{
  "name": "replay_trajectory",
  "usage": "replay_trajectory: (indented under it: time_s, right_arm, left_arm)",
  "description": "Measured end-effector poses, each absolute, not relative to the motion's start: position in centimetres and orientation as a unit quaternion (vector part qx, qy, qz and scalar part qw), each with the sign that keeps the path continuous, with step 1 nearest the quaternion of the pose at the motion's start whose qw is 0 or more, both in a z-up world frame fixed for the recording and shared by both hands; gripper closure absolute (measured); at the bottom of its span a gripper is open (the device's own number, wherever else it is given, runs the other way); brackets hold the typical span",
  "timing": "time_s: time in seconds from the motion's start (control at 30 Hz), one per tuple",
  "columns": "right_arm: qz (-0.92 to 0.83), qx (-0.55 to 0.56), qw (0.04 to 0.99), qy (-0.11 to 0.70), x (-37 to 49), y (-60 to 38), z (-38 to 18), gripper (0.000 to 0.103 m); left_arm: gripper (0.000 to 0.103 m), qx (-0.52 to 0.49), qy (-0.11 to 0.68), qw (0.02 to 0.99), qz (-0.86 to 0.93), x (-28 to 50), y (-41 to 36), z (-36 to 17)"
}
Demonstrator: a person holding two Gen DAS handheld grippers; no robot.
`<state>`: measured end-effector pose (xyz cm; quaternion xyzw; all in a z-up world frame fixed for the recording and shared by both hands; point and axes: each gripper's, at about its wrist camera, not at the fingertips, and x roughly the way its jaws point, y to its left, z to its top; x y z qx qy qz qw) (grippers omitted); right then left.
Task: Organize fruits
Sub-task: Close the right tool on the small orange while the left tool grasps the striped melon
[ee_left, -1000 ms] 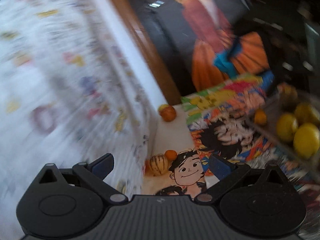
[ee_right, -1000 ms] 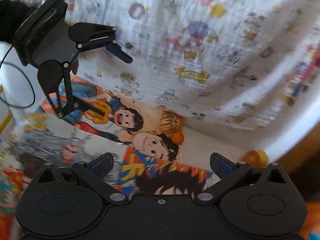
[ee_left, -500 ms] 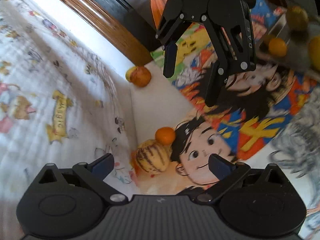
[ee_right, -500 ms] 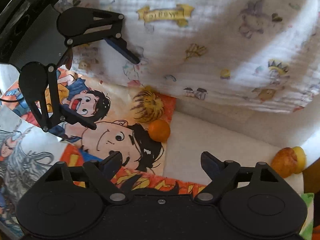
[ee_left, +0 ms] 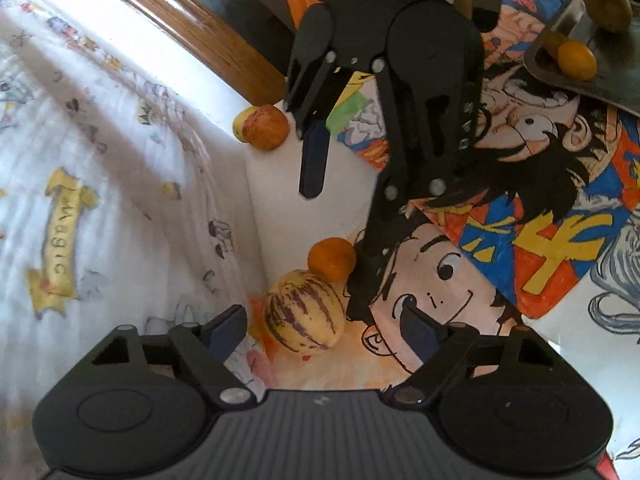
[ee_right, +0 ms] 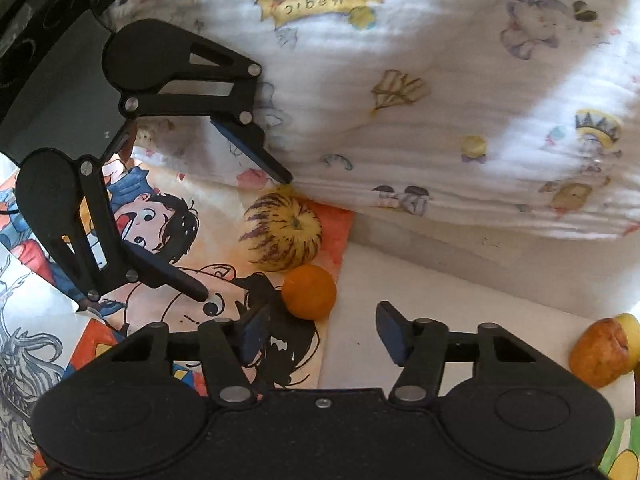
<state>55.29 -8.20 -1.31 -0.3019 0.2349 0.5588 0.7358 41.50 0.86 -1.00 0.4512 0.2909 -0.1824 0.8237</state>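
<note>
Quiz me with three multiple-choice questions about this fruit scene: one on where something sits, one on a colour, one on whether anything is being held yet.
1. Where is the small orange fruit?
A. Touching the striped melon-like fruit
B. On the metal tray
C. Against the wooden bed frame

2. What colour are the stripes on the striped fruit?
A. Green
B. Purple
C. Red

3. What does the left gripper hold?
A. The striped fruit, lifted
B. The orange fruit
C. Nothing yet

Answers:
1. A: the orange fruit rests right against the striped one on the cartoon-print sheet; the tray carries a different orange fruit.
2. B: dark purple streaks run over its pale yellow skin.
3. C: its jaws are closing either side of the striped fruit, which lies on the sheet, with gaps showing at both pads. The right gripper, also closing, hasn't clamped the orange fruit either.
</note>
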Motion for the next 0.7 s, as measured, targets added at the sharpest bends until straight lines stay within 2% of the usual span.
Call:
replay_trajectory:
  time_s: [0.43, 0.53, 0.7]
  right_arm:
    - [0.577, -0.291, 0.732, 0.217, 55.4, -7.5, -1.5, 0.064]
    - [0.579, -0.299, 0.727, 0.215, 55.3, -7.6, -1.6, 0.066]
    - [0.581, -0.298, 0.726, 0.215, 55.1, -7.6, -1.9, 0.069]
  left_arm:
    - [0.042, 0.441, 0.294, 0.831, -0.167, 43.3, 1.0, -0.8]
    - [0.047, 0.442, 0.288, 0.834, -0.163, 43.4, 1.1, -0.8]
    - [0.048, 0.442, 0.283, 0.836, -0.161, 43.7, 1.1, -1.0]
